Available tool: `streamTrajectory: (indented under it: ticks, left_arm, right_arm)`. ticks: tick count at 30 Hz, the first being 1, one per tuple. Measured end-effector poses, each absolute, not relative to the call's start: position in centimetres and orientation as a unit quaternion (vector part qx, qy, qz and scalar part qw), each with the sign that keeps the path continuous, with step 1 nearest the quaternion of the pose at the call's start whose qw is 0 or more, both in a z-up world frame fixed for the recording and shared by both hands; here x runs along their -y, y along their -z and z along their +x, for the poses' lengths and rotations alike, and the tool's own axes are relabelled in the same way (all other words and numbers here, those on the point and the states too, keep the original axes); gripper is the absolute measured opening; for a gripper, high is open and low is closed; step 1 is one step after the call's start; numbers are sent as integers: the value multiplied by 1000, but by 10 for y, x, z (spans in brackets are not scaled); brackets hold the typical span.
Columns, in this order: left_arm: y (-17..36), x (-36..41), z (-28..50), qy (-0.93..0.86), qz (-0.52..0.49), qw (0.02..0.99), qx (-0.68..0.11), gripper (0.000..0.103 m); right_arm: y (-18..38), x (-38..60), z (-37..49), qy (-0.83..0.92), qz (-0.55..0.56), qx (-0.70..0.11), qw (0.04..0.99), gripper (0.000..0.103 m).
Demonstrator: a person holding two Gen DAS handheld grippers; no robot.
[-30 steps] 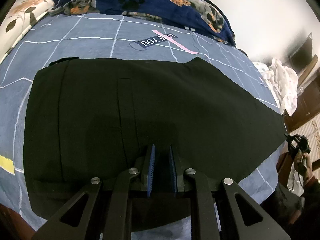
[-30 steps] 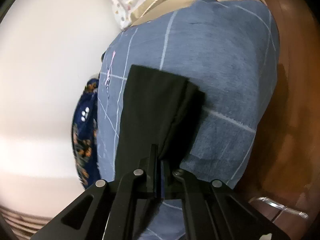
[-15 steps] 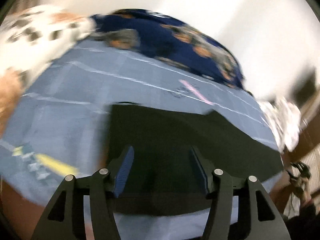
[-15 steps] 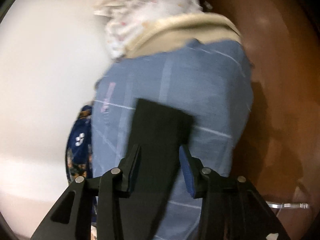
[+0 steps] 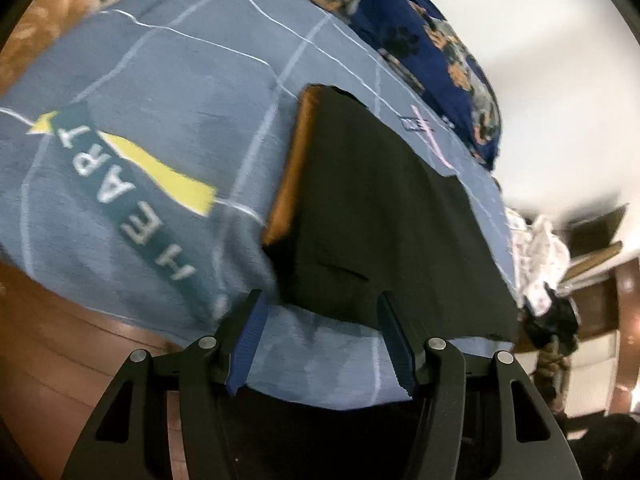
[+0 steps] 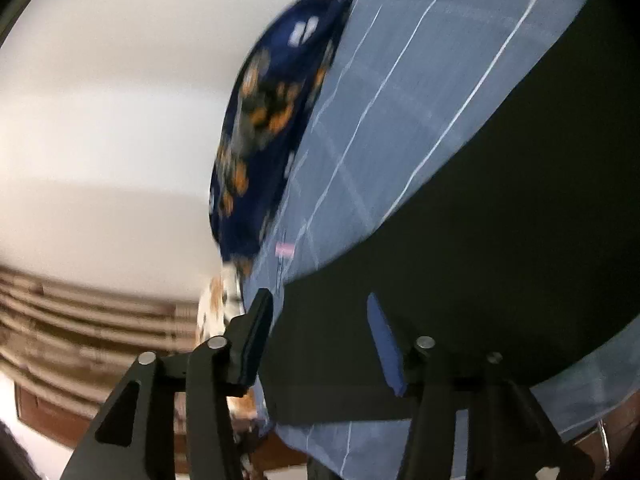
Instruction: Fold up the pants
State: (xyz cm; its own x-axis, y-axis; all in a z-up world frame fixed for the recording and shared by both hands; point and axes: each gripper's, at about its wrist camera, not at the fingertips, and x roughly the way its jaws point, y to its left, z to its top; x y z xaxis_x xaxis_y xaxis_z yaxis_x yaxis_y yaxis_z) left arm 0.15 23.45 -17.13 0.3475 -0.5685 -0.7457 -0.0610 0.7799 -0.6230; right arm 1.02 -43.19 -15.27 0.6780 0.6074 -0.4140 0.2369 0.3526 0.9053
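The black pants (image 5: 384, 216) lie flat on the blue bed sheet (image 5: 168, 92), with a brown band along their left edge. My left gripper (image 5: 324, 340) is open and empty, just short of the pants' near left corner, over the sheet's front edge. In the right wrist view the pants (image 6: 500, 240) fill the right side. My right gripper (image 6: 320, 340) is open and empty, with its jaws either side of the pants' near edge, not closed on it.
A navy dog-print blanket (image 5: 436, 36) lies along the far side of the bed and shows in the right wrist view (image 6: 276, 104). White clothes (image 5: 540, 252) are heaped at the far right. The brown wooden floor (image 5: 68, 352) is below the bed's front edge.
Both grippers have let go of the pants and opened. The left one has swung left toward the waist end. The right one has turned toward the blanket side, and the pants now lie flat.
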Motion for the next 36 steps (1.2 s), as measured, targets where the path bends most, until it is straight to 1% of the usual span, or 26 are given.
streamTrajectory:
  ticks: [2, 3, 4, 6, 7, 8, 10, 14, 16, 18, 23, 25, 26, 28, 31, 32, 34, 36]
  left_arm:
    - [166, -227, 5, 168, -272, 778, -541, 55]
    - [166, -223, 7, 163, -261, 781, -543, 51]
    - [166, -221, 9, 150, -244, 785, -549, 37]
    - [168, -223, 9, 135, -240, 787, -552, 31]
    - [166, -224, 7, 124, -238, 792, -548, 22]
    - [165, -226, 7, 118, -238, 796, -544, 19]
    - [160, -229, 5, 111, -247, 803, -531, 16]
    - [155, -222, 17, 100, -224, 816, -524, 14]
    - [151, -223, 22, 100, -229, 819, -516, 13]
    - [148, -224, 28, 98, -220, 827, -509, 6]
    - [148, -230, 40, 76, -190, 841, -501, 5]
    - [158, -237, 34, 84, -225, 829, -506, 5]
    - [158, -243, 27, 99, -255, 827, -492, 5]
    - [155, -245, 18, 119, -273, 818, -492, 5]
    - [158, -246, 4, 140, -293, 786, -526, 9]
    - [162, -244, 1, 141, -297, 773, -543, 12]
    - [172, -242, -2, 150, -322, 746, -563, 15]
    - [177, -242, -5, 162, -345, 734, -562, 17]
  right_arm:
    - [157, 416, 16, -138, 545, -395, 726, 52]
    - [158, 413, 18, -140, 543, -398, 726, 54]
    - [160, 409, 20, -141, 541, -402, 725, 55]
    - [162, 404, 18, -140, 543, -405, 722, 57]
    - [164, 402, 18, -140, 546, -406, 719, 58]
    - [165, 401, 17, -140, 551, -405, 716, 58]
    - [165, 401, 18, -139, 555, -402, 715, 59]
    - [164, 398, 16, -140, 555, -404, 714, 60]
    - [165, 394, 14, -144, 557, -406, 710, 60]
    - [164, 391, 13, -148, 552, -408, 712, 60]
    - [164, 385, 18, -151, 547, -411, 714, 61]
    - [163, 384, 17, -153, 546, -412, 714, 61]
    - [163, 383, 17, -156, 545, -411, 714, 61]
    - [159, 379, 19, -169, 540, -413, 714, 62]
    - [151, 370, 24, -185, 517, -418, 723, 64]
    - [149, 366, 26, -190, 509, -420, 726, 66]
    - [148, 357, 29, -198, 498, -426, 729, 67]
    - [150, 349, 32, -206, 496, -430, 726, 67]
